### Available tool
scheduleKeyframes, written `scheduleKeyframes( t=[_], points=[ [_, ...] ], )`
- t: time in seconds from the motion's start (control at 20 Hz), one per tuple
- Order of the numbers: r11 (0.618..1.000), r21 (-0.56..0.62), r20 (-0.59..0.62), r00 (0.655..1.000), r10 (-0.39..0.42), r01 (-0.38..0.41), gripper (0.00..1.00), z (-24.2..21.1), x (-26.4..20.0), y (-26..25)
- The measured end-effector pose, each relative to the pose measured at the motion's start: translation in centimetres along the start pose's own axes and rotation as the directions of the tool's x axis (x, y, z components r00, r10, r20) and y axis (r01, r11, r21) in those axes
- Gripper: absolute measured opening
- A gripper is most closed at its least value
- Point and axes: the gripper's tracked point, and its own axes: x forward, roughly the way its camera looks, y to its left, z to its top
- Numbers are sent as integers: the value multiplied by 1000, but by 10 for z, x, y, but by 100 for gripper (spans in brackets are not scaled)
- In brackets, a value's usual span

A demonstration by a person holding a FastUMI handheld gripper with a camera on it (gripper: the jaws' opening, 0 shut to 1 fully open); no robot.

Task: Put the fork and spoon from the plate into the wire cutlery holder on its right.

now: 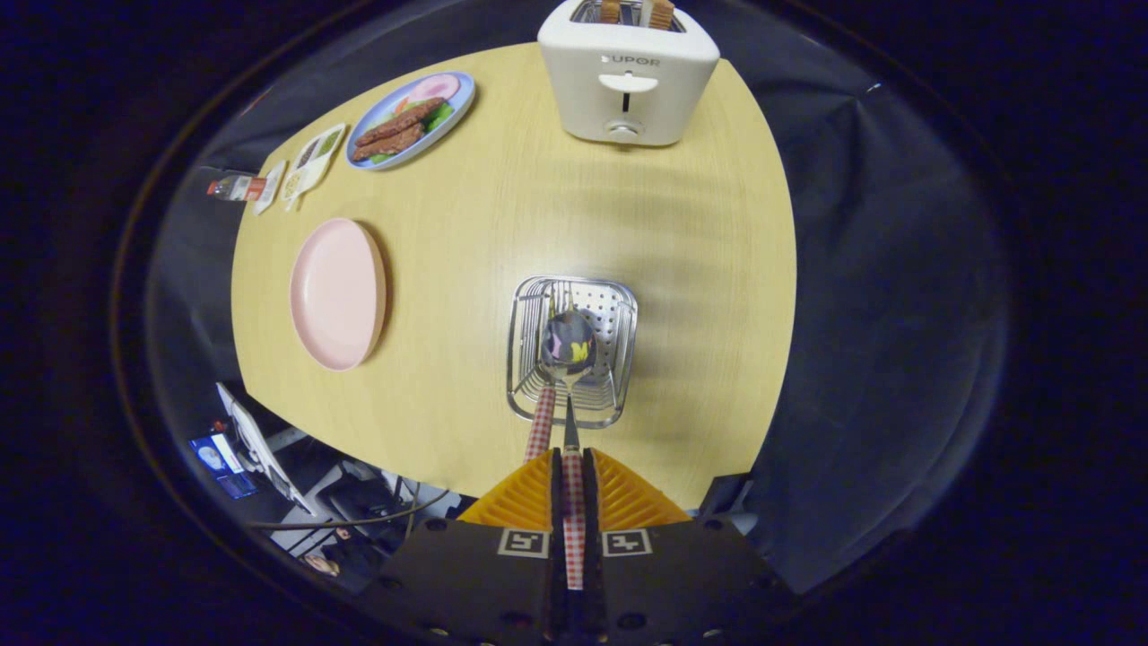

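wire cutlery holder (571,350) sits on bare table (538,215), well clear of its edges, pink plate (337,293) well apart to its left. gripper (572,467) clamps the checked-handled spoon (569,345), shiny bowl over the holder; fork (541,422) already leans inside.

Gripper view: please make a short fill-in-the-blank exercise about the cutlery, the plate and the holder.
1. The tongs are shut on the handle of the ____.
2. The spoon bowl hangs over the wire ____.
3. A second checked handle leans in the holder, so the pink plate is now ____.
4. Beyond the holder stands a white ____.

Missing words: spoon; holder; empty; toaster
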Motion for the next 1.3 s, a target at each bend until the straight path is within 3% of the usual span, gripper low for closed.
scheduleKeyframes(
  t=[0.3,0.4,0.55,0.75,0.85,0.95,1.2,1.3],
  points=[
    [999,52,30,1000,2,-3,12,13,-1,4],
    [999,50,68,998,0,-3,18,15,-5,8],
    [999,35,119,993,12,-17,32,14,-10,23],
    [999,-32,216,975,48,-42,60,10,-21,53],
    [998,-44,256,965,56,-47,65,6,-24,71],
    [998,-52,305,951,53,-39,79,5,-25,88],
    [998,-52,463,886,5,22,98,8,-35,126],
    [998,-57,520,854,-5,41,97,8,-40,144]
  ],
)
